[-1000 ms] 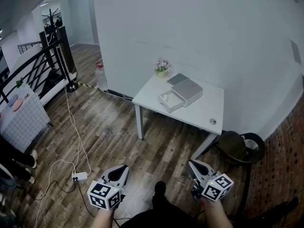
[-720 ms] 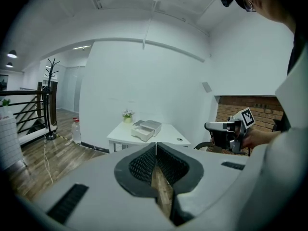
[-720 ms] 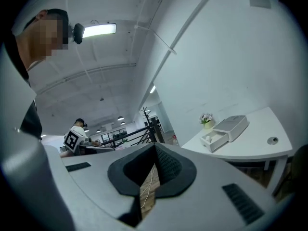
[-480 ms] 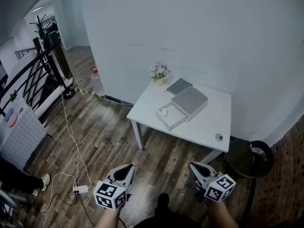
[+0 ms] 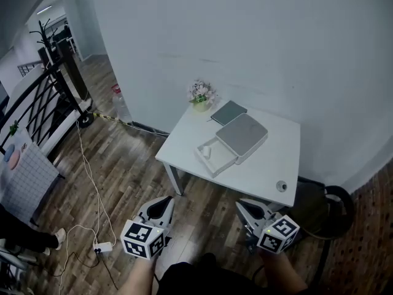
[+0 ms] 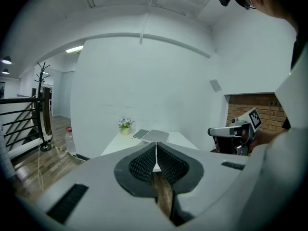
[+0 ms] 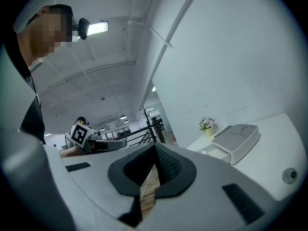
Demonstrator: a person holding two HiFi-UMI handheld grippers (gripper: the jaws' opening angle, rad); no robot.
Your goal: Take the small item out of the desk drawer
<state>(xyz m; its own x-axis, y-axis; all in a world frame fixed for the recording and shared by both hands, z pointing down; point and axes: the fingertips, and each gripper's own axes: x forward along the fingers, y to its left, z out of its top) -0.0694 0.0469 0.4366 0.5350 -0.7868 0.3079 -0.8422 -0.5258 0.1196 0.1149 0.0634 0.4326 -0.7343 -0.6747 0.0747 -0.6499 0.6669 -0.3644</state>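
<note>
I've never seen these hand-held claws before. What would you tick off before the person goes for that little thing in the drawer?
1. Drawer open: ok, it is pulled out of the grey box.
2. Small white item in sight inside the drawer: ok.
3. Left gripper free: ok, jaws together, nothing between them.
4. Right gripper ready to grab: not ok, it is empty but its jaws are together and must open first.
5. Near enough to the table: not ok, both grippers hang over the floor, short of its edge.
6. Flower pot out of the way: ok, it stands at the back corner, apart from the drawer.
</note>
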